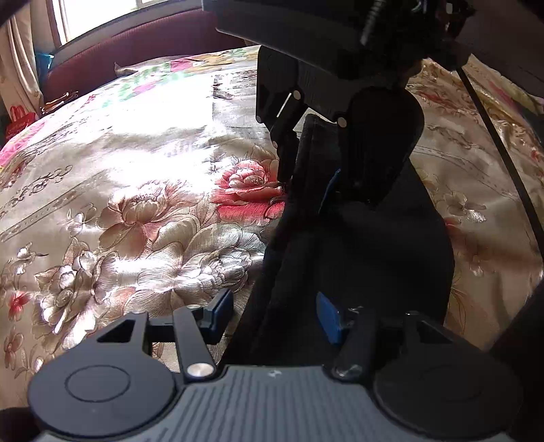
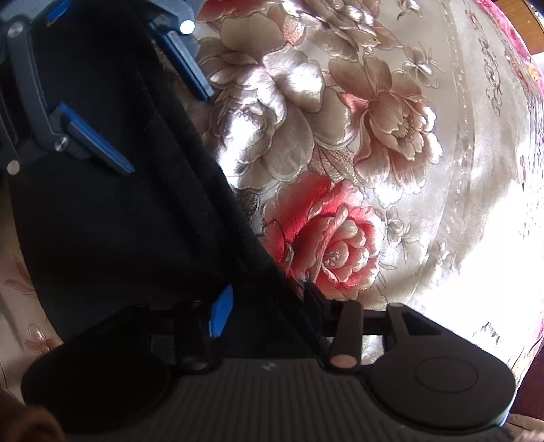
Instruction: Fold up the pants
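Note:
Black pants (image 1: 357, 244) lie on a floral bedspread (image 1: 136, 204) and run away from the left wrist view's bottom. My left gripper (image 1: 275, 316) is open, its blue pads astride the pants' near edge. My right gripper (image 1: 306, 163) faces it from the far end, over the pants. In the right wrist view the pants (image 2: 119, 221) fill the left half. My right gripper (image 2: 268, 306) is open with the pants' edge between its fingers. The left gripper (image 2: 136, 102) shows at the top left, open, its blue pads over the cloth.
The bedspread (image 2: 391, 153) has large beige and red roses. A dark red headboard or sofa back (image 1: 136, 44) stands behind the bed under a bright window (image 1: 98, 17). A black cable (image 1: 503, 153) crosses the right side.

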